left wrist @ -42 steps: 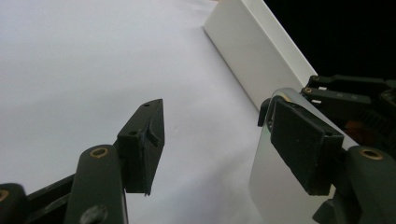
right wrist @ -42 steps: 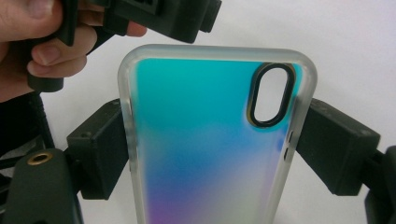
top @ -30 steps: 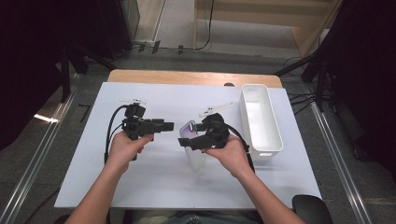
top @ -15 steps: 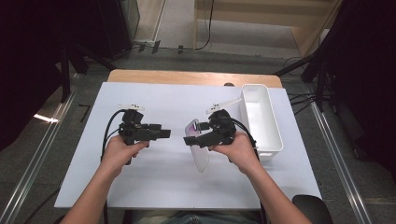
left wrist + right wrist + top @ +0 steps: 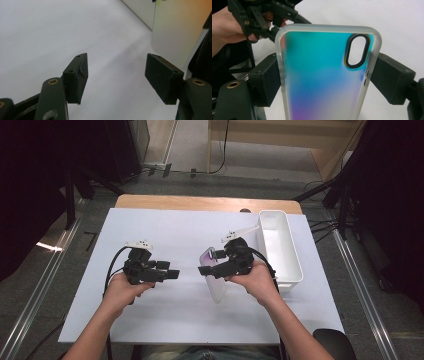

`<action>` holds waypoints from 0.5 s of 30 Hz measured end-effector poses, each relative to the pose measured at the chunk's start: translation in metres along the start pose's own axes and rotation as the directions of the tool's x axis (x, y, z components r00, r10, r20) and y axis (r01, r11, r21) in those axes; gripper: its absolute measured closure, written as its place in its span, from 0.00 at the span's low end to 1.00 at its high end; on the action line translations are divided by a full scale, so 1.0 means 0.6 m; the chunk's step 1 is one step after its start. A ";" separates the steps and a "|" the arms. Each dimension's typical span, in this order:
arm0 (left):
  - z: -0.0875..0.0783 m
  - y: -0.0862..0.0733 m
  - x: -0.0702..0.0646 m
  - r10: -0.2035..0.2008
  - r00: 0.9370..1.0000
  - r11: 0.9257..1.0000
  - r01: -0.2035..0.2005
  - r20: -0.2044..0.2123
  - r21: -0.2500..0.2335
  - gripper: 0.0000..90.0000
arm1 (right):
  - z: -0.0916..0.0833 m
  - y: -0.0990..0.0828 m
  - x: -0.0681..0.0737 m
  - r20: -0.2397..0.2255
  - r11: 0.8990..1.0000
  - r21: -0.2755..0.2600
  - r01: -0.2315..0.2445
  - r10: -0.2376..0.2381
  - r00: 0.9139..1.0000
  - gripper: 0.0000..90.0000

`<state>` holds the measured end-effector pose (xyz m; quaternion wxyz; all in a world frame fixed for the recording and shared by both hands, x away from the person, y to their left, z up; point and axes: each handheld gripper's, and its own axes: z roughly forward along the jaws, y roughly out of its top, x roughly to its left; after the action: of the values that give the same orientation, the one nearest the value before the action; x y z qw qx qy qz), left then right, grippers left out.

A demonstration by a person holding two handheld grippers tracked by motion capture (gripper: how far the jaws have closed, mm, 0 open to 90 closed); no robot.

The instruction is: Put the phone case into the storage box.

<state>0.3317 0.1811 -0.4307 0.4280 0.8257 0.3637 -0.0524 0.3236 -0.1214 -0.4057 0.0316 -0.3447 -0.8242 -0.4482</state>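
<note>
While clamped sideways in the right gripper (image 5: 325,82), phone case (image 5: 324,75), apparently above table (image 5: 175,225).

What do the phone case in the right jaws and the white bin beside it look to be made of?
Phone case: probably soft plastic or silicone, with a frosted translucent rim and an iridescent teal-to-purple back; glossy black ring around the camera cutout.
White bin: likely rigid moulded plastic, smooth, opaque, with rounded corners.

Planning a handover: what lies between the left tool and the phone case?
Nothing: in the high view only bare white table separates the open left tool from the phone case that the right tool grips.
</note>
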 end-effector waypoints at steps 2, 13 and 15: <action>0.000 -0.005 -0.003 0.022 1.000 1.000 -0.022 0.007 0.000 0.39 | -0.001 0.000 0.001 0.000 1.000 -0.002 -0.002 0.002 1.000 0.17; -0.001 -0.027 -0.017 0.041 0.999 0.999 -0.041 0.026 0.013 0.36 | -0.010 0.004 -0.002 -0.008 1.000 -0.006 -0.002 0.002 1.000 0.17; -0.002 -0.032 -0.019 0.051 0.998 0.998 -0.052 0.026 0.021 0.36 | -0.012 0.004 -0.003 -0.012 1.000 -0.006 -0.003 0.003 1.000 0.17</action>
<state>0.3106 0.1828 -0.4381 0.4249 0.8387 0.3362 -0.0557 0.3245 -0.1267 -0.4002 0.0361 -0.3432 -0.8223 -0.4525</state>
